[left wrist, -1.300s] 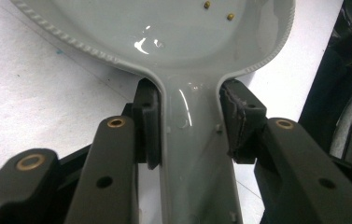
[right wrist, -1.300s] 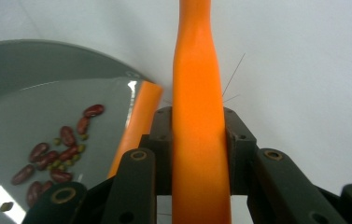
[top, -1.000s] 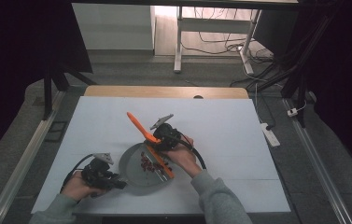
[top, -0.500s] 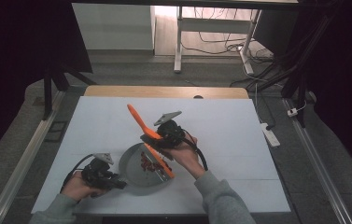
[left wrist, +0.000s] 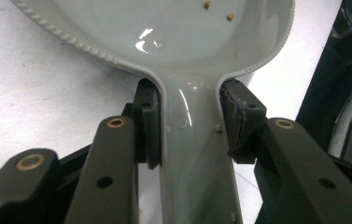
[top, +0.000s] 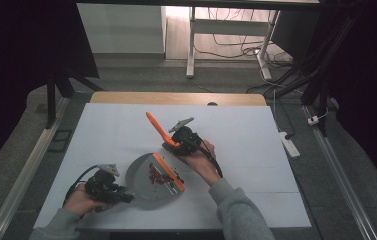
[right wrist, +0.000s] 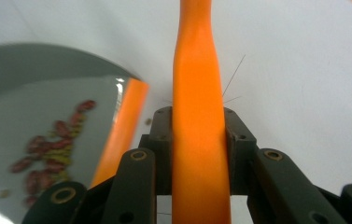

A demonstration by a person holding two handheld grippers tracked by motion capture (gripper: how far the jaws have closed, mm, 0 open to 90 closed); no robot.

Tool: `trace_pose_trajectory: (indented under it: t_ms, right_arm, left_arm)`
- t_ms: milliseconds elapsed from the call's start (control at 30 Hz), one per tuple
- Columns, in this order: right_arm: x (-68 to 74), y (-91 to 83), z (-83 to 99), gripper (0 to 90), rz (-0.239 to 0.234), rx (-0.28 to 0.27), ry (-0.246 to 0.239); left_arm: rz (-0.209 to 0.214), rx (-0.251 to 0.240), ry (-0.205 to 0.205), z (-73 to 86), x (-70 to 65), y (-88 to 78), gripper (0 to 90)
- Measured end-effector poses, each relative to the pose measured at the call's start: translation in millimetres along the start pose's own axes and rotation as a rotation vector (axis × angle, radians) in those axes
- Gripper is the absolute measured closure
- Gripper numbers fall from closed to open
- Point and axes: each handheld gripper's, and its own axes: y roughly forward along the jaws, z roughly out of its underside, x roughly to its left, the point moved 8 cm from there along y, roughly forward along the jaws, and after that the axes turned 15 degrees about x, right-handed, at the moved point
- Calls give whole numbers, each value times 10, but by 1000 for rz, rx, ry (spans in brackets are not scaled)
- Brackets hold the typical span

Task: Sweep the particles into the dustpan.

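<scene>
Near the front-left corner of the white worktop (top: 116, 130), the left gripper (top: 118, 192) lies low in the person's left hand (top: 81, 200). Its jaws are clenched on the handle of the grey dustpan (top: 148, 187), and in the left gripper view the two pads (left wrist: 146, 123) press on both sides of the narrow grey handle (left wrist: 194, 154), just below the place where it widens into the pan. The dustpan rests flat on the worktop, close to the front edge and a little left of the middle. An orange strip (top: 168, 172) runs along its open side, which faces to the right and away from the person. Inside the pan, near this strip, lies a small heap of dark red beans (top: 155, 173); the right gripper view shows them blurred on the grey surface (right wrist: 47, 149). A little farther from the front edge, near the middle of the worktop, the right gripper (top: 175, 145) is in the right hand (top: 196, 157), just behind the far end of the strip. Its jaws are grasping an orange brush (top: 158, 129) by the handle, which goes up between the pads (right wrist: 197, 116). The handle points to the far-left corner and is tilted above the worktop. The brush head I cannot see clearly.
</scene>
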Motion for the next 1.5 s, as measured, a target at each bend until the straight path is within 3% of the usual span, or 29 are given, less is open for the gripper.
trace_pose_trajectory:
  t_ms: [167,300,333,433,467,533,600,667,800,1100,1500]
  right_arm:
    - [58,98,-41,708,-24,29,-15]
    - [221,103,-72,708,-39,50,-56]
    - [327,92,-77,708,-81,47,-80]
    - [429,48,-80,708,-80,37,-118]
    - [544,-36,-94,708,-178,9,-138]
    - [577,-78,-107,708,-189,-13,-149]
    - [591,-162,-121,708,-155,-30,-167]
    - [517,-263,-124,708,-135,-66,-141]
    - [368,-321,-82,707,-104,-82,-106]
    - [100,-310,172,708,-49,-58,-28]
    - [31,-180,314,708,-35,-30,-3]
  left_arm:
    - [5,3,-1,-2,6,6,619]
    - [6,4,-3,-5,2,10,619]
    - [6,5,-2,-4,3,10,619]
    - [6,6,-2,-4,3,11,619]
    - [6,5,-3,-5,4,12,619]
    - [5,4,-1,-8,4,13,619]
    - [5,2,-2,-8,0,12,619]
    - [5,2,-2,-8,-1,12,619]
    - [6,4,0,-5,1,11,619]
    - [10,10,8,7,-17,4,619]
    - [13,16,11,7,-49,4,619]
